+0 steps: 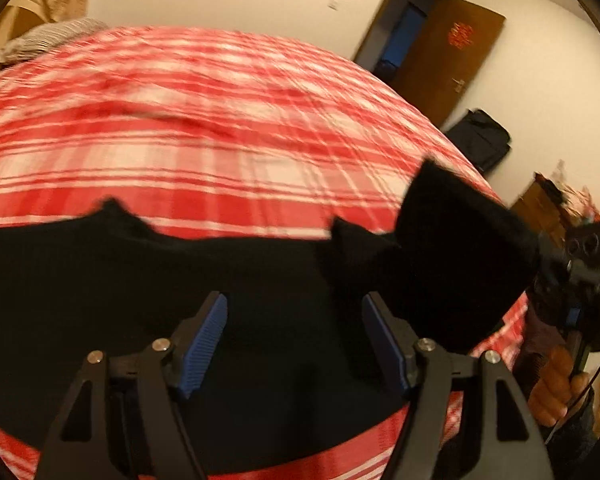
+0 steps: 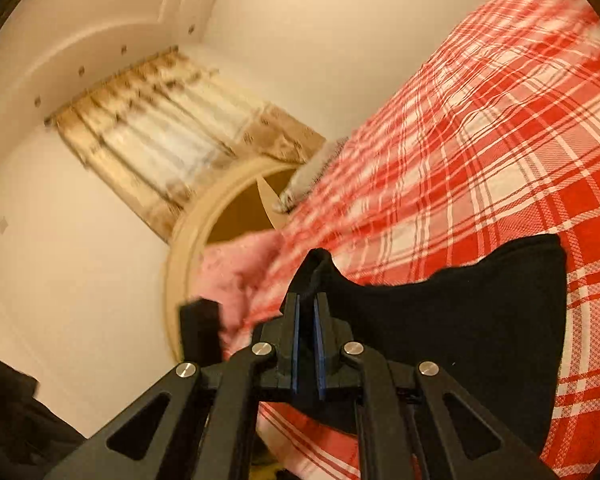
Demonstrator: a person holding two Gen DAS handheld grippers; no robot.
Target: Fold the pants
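Across the bed [image 1: 220, 128], near edge: black pants [image 1: 180, 300] spread on the red-and-white plaid bedspread [image 2: 480, 140]. Left gripper [image 1: 294, 334] hangs over the dark cloth, blue-padded fingers [image 1: 204, 340] spread wide, nothing between them. Whether the tips touch the cloth I cannot tell.

To its right, one part of the pants is lifted off the bed into a raised flap. Right gripper [image 2: 307, 316] has its fingers [image 2: 296, 332] clamped on a bunched fold of that black cloth, which pokes up past the tips. A hand [image 1: 556, 388] holds the right gripper's handle at the bed's right side.

Pants: plain black, no detail readable; upper edge uneven with small peaks, rest lying mostly flat. Both views blurred.

Farther off: pink fleecy blanket [image 2: 236, 272] at the bed's edge, striped pillow [image 1: 48, 40] near the curved headboard [image 2: 204, 216], patterned curtain [image 2: 160, 128]. Beyond the bed, a dark bag [image 1: 480, 144] against the wall, an open brown door [image 1: 448, 60] with a red ornament.
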